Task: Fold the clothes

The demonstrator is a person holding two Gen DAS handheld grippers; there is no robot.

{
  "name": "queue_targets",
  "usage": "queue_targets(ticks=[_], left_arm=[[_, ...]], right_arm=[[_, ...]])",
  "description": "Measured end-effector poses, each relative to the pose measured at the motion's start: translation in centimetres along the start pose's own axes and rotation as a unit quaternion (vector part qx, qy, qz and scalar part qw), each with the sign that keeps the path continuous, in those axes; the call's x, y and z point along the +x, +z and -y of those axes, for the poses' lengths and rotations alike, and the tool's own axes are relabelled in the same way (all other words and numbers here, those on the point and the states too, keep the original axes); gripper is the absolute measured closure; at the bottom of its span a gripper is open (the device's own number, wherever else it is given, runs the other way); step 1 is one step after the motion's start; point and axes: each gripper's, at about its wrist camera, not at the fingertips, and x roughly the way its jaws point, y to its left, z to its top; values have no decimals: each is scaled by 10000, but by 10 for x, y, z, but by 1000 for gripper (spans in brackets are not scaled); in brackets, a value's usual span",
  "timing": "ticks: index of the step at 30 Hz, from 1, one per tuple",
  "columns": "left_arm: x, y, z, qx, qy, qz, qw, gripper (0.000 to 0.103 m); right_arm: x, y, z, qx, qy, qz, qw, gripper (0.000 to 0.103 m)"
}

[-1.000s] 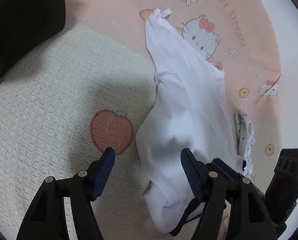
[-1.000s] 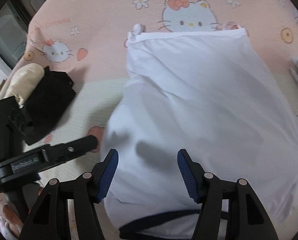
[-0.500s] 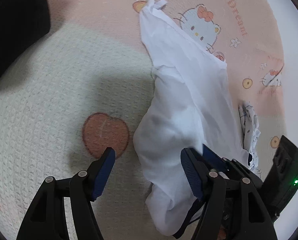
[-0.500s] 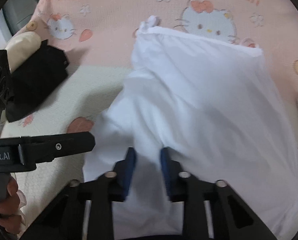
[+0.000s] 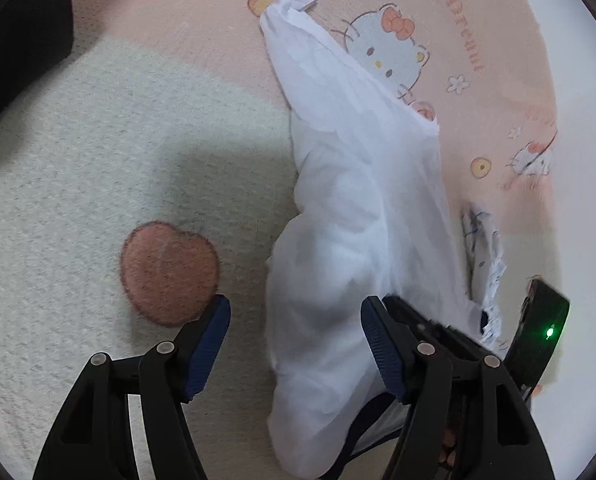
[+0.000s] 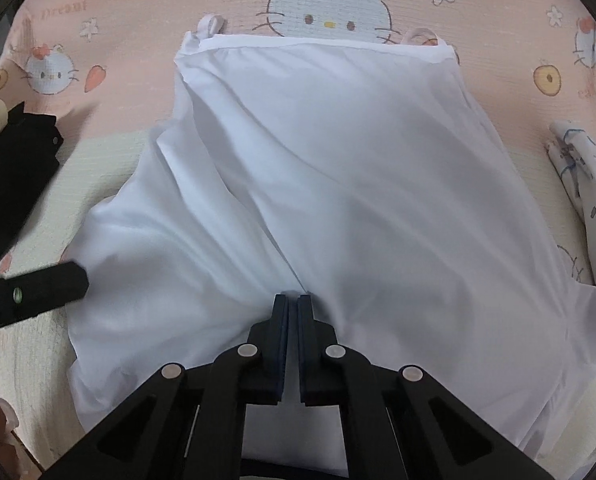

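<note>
The white garment (image 6: pixel 338 184) is spread lengthwise on a cartoon-printed blanket (image 6: pixel 138 0), its strapped top edge at the far end and its near, dark-trimmed end lifted and rumpled. The right gripper (image 6: pixel 293 304) is closed, and a pinch of the white cloth is held between its jaws near the garment's near end. The left gripper (image 5: pixel 296 340) is held wide open, one pad over the blanket and the other over the garment's left edge, with nothing gripped.

The step in hand is judged to be the carrying of the near end toward the far one. For a clean fold, the left edge should be pinched level with the right grip, so that both corners are lifted evenly. The cloth should be kept taut between the grips and laid square to the strapped edge. The patterned garment (image 6: pixel 582 184) just beside it should be kept clear.
</note>
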Motion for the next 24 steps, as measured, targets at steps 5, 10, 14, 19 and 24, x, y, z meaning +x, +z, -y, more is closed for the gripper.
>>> queue_targets(ticks=[5, 10, 14, 19, 24], left_arm=[[9, 1, 18, 330, 31, 61, 9994, 74], [1, -1, 26, 744, 344, 106, 9966, 75], [-5, -4, 34, 1131, 710, -132, 9910, 61], [-16, -17, 39, 1143, 748, -54, 9906, 43], [-22, -38, 54, 1535, 1103, 78, 9819, 42]], right_arm=[[-8, -4, 12, 163, 301, -61, 9994, 89], [-21, -9, 30, 425, 644, -184, 9968, 63], [-42, -24, 53, 341, 600, 11, 9976, 52], [-62, -47, 83, 261, 452, 195, 9984, 45], [-68, -66, 90, 214, 257, 97, 9994, 45]])
